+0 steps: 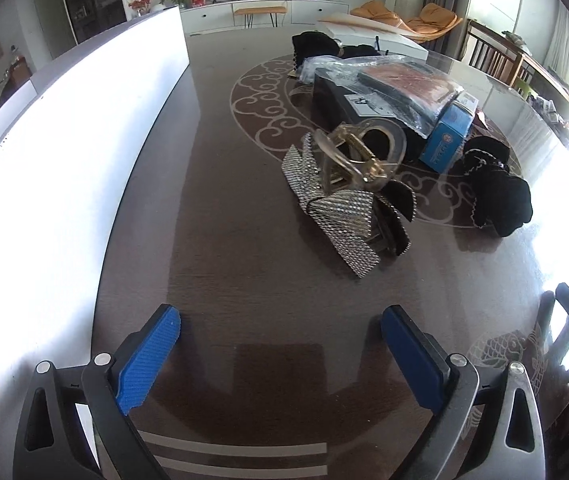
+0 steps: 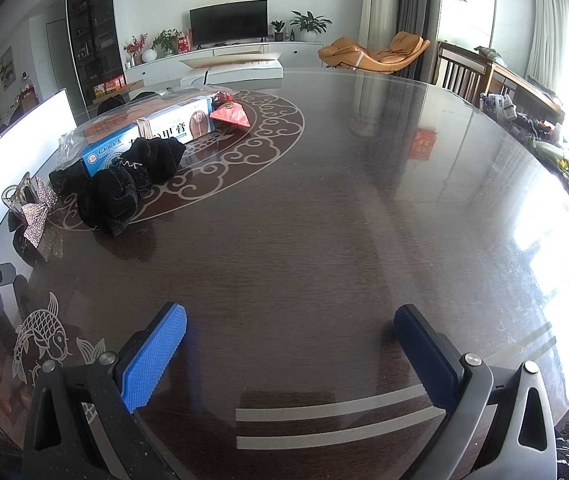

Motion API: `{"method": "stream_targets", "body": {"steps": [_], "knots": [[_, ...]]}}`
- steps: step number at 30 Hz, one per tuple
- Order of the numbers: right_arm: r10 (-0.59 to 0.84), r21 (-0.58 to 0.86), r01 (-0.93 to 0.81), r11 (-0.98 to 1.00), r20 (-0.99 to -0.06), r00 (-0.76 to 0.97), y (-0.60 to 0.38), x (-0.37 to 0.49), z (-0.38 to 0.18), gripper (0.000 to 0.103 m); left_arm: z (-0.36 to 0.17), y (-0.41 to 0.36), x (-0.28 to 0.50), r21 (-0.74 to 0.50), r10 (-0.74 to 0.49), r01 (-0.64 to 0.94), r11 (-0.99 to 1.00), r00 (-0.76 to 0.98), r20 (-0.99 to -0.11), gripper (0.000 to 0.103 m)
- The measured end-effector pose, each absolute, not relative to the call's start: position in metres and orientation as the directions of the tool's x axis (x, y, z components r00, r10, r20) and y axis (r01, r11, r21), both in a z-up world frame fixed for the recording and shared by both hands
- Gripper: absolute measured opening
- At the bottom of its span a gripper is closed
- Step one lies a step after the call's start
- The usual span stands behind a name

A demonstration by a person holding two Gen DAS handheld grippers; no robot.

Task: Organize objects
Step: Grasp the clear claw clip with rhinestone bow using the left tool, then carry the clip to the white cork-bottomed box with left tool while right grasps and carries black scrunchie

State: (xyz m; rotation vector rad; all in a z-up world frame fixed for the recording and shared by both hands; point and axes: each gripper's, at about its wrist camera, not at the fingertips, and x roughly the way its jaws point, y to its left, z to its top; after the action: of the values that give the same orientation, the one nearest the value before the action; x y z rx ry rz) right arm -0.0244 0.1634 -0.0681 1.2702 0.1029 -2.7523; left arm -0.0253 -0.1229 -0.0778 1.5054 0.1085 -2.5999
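- The left tool hangs low over the near part of the dark bench, pointed toward the far side; its blue pads stand wide apart with nothing between them.
- The right tool sits low over the same bench, also with its blue pads spread apart and empty; bare bench lies ahead of it.
- The left tool shows at the left edge of the right wrist view, near the fish pattern.
- A rhinestone bow clip lies on the bench just ahead and to the right of the left tool, with a clear claw clip resting on top of it.
- To the right, a black scrunchie lies near a blue box.
- Farther off, a clear plastic bag holding flat packaged items rests on a dark box.
- A tall white panel runs along the left side of the bench.
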Motion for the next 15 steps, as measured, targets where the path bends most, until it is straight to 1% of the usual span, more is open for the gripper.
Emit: {"method": "stream_targets", "body": {"steps": [4,10,11,12,13,14,15], "knots": [[-0.069,-0.016,0.125,-0.992,-0.762,-0.644,0.163,-0.024,-0.068,0.103,-0.076,-0.103,-0.028,-0.013,-0.033,0.085,-0.996,-0.516,-0.856,0.102],[-0.073,-0.014,0.131,-0.991,-0.769,-0.635,0.164,-0.025,-0.068,0.103,-0.070,-0.093,-0.063,0.046,-0.120,0.151,-0.987,-0.534,-0.837,0.102],[-0.076,-0.014,0.139,-0.990,-0.783,-0.617,0.164,-0.027,-0.066,0.103,-0.070,-0.093,-0.070,0.056,-0.138,0.165,-0.985,-0.537,-0.832,0.102],[-0.083,-0.005,0.150,-0.989,-0.816,-0.571,0.163,-0.032,-0.063,0.103,-0.069,-0.093,-0.076,0.058,-0.141,0.166,-0.984,-0.548,-0.825,0.101],[-0.097,0.018,0.147,-0.989,-0.829,-0.551,0.163,-0.035,-0.059,0.103,-0.069,-0.093,-0.079,0.060,-0.143,0.164,-0.985,-0.559,-0.817,0.096],[-0.144,0.075,0.148,-0.986,-0.825,-0.547,0.163,-0.038,-0.052,0.103,-0.069,-0.094,-0.080,0.060,-0.142,0.161,-0.985,-0.570,-0.809,0.068],[-0.213,0.152,0.156,-0.976,-0.816,-0.538,0.160,-0.043,-0.044,0.103,-0.069,-0.096,-0.081,0.040,-0.118,0.145,-0.989,-0.577,-0.808,0.053]]}}
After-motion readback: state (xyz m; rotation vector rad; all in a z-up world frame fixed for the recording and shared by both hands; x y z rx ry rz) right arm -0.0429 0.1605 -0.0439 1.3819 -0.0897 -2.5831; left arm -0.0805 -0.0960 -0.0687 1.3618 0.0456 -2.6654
